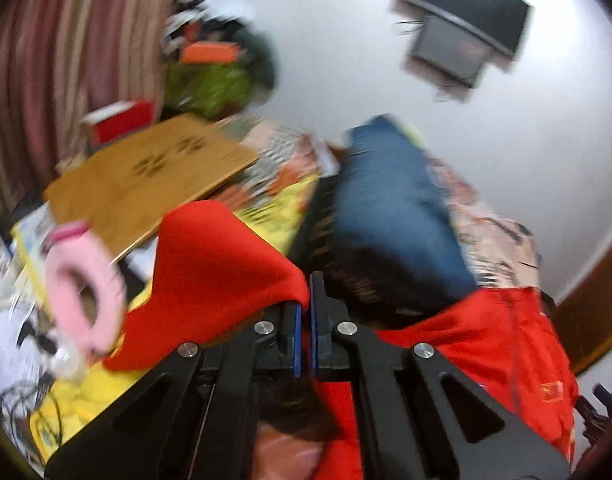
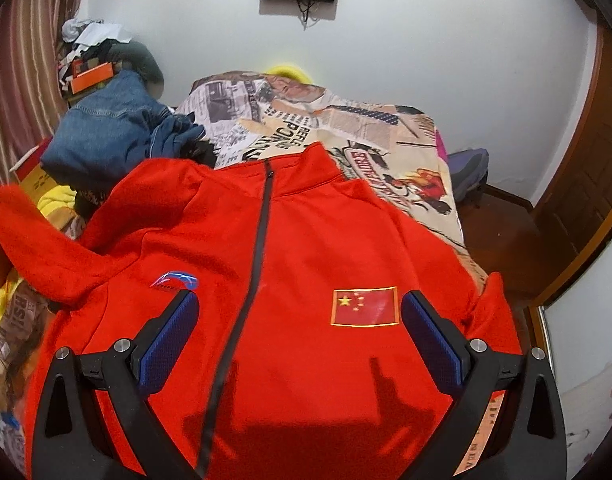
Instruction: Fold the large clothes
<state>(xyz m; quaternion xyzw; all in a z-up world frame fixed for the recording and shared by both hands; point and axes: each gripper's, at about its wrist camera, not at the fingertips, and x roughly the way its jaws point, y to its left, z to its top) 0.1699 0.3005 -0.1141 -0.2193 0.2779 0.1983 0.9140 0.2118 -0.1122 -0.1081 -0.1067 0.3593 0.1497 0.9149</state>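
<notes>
Presently, left gripper is pinching the red jacket sleeve, lifting it at nine o'clock for folding inward; right gripper is hovering with tongs apart over the jacket lying zipped on the bed.

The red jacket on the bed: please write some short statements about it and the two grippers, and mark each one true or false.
1. The left gripper is shut on red fabric of the red jacket. True.
2. The right gripper is clamped on the collar. False: it is open above the chest, holding nothing.
3. The zipper is closed up to the collar. True.
4. The flag patch lies between the right gripper's fingers. True.
5. The jacket lies on a bare wooden table. False: it lies on a bed with a newspaper-print cover.
6. The blue jeans lie on top of the jacket. False: they lie beside it, near the curtain.
</notes>
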